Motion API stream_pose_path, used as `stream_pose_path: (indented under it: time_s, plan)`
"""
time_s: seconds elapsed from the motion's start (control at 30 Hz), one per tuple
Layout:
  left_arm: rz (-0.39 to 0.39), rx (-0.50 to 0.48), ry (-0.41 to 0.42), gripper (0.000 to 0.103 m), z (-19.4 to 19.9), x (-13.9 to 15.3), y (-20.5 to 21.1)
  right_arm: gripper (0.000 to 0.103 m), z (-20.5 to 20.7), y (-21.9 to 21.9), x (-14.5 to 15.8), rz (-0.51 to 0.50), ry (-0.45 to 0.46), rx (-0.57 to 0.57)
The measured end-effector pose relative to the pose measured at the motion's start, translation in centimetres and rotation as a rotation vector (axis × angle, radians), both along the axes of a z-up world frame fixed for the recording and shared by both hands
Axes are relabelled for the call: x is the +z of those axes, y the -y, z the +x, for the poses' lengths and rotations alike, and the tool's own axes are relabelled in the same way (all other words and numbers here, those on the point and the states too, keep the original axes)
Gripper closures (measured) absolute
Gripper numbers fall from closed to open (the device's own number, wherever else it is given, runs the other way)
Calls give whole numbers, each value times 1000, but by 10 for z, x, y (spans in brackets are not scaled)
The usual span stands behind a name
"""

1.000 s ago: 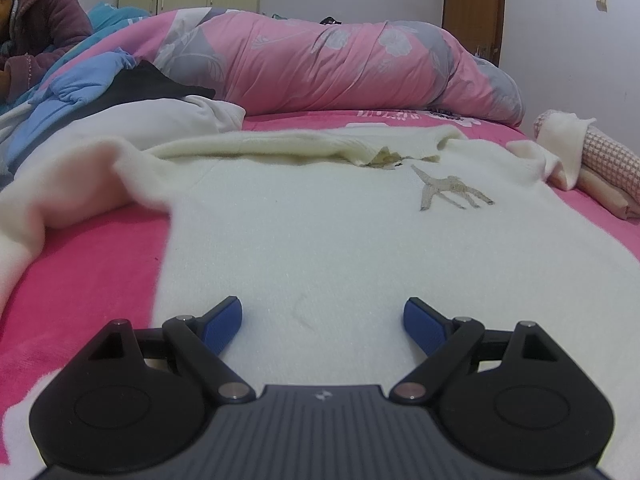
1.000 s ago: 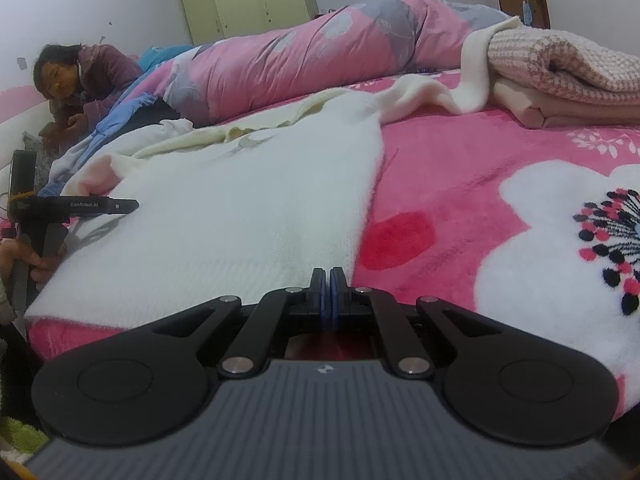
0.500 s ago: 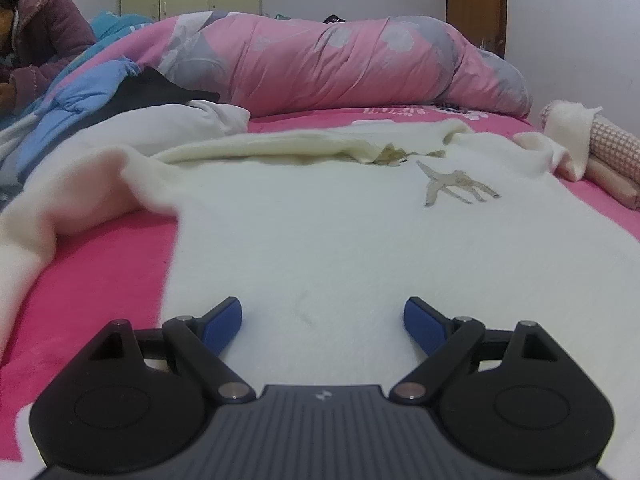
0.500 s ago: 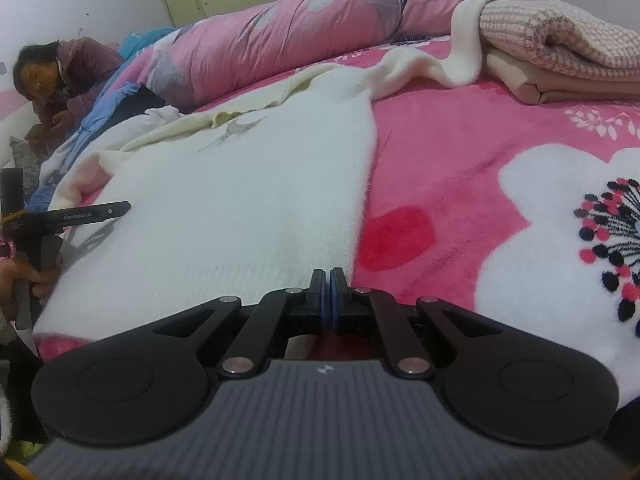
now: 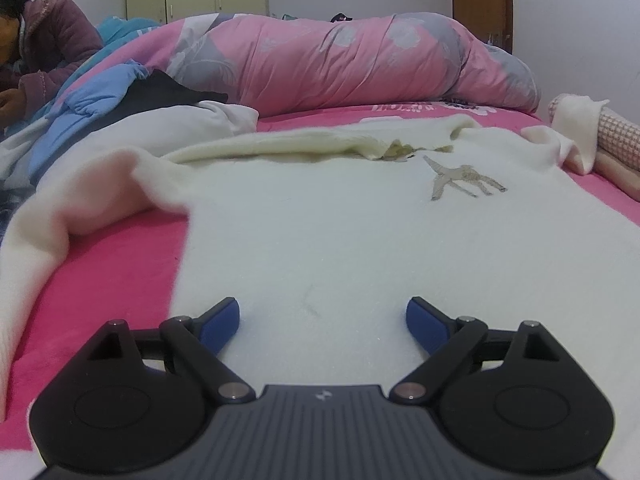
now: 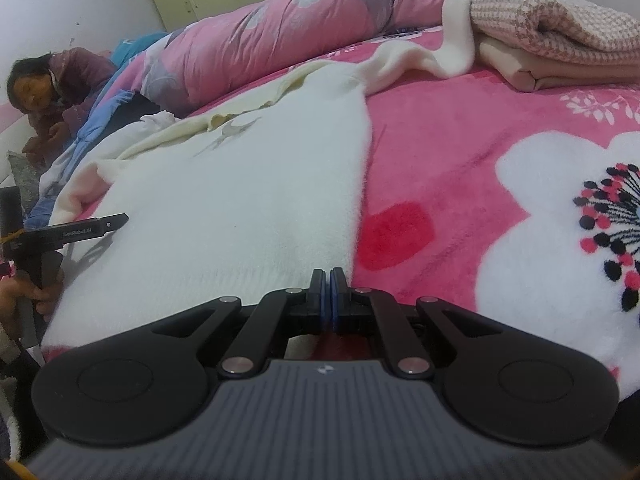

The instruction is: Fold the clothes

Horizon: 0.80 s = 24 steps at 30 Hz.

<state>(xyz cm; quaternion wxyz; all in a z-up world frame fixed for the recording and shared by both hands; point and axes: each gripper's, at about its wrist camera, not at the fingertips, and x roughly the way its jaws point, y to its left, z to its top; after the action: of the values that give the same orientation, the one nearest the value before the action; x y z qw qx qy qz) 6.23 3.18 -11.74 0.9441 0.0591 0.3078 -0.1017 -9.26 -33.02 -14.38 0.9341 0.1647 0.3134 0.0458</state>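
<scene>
A cream-white sweater with a small embroidered figure lies flat, front up, on the pink bed. One sleeve trails off to the left and the other reaches the folded stack at the right. My left gripper hovers open over the sweater's lower part near its left edge, with nothing between the blue pads. In the right wrist view the sweater fills the middle. My right gripper is shut, its tips at the hem's right corner. Whether cloth is pinched there I cannot tell. The left gripper pokes in from the left, held by a hand.
A rolled pink quilt lies across the back of the bed. Blue, black and white garments are heaped at the left, beside a person. Folded knitwear is stacked at the right. A pink floral blanket covers the bed.
The right wrist view has rolled a little and come slightly nearer the hem. The left gripper and the sweater have stayed as they were.
</scene>
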Motion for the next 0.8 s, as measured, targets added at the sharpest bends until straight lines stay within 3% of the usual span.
stream_pose_path:
  time_s: [0.4, 0.63, 0.8]
  plan:
    - [3, -51, -3, 11, 0, 8, -4, 100, 12, 0, 16, -67, -48, 99]
    - [-17, -60, 77, 11, 16, 35, -7, 98, 34, -10, 54, -137, 69, 200]
    - [-48, -11, 123, 11, 48, 54, -7, 98, 85, -24, 72, -110, 162, 237]
